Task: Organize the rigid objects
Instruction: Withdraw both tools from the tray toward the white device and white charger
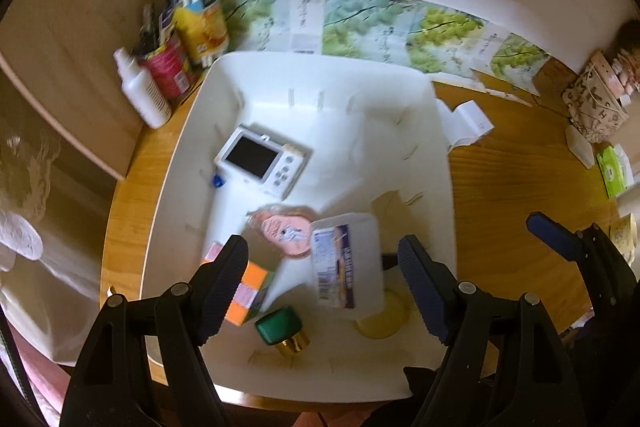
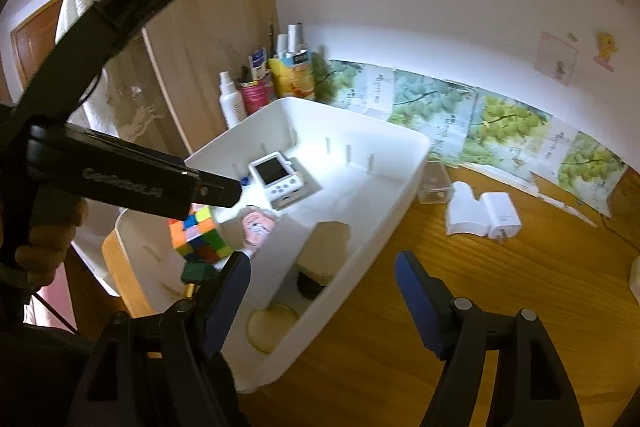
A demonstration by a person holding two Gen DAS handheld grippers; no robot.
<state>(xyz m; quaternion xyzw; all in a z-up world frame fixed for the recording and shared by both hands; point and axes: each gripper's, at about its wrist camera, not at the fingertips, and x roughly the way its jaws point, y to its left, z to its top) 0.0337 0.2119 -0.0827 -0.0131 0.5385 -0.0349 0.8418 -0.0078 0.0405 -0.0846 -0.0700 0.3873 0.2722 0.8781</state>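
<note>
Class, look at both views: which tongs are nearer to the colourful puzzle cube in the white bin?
Left. The left tongs hang open just above the cube; the right tongs straddle the white bin's far wall.

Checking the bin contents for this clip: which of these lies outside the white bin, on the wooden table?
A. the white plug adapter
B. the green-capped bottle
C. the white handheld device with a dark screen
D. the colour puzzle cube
A: the white plug adapter sits on the wooden table right of the white bin, while the cube, the handheld device and the green-capped bottle lie inside it.
</note>
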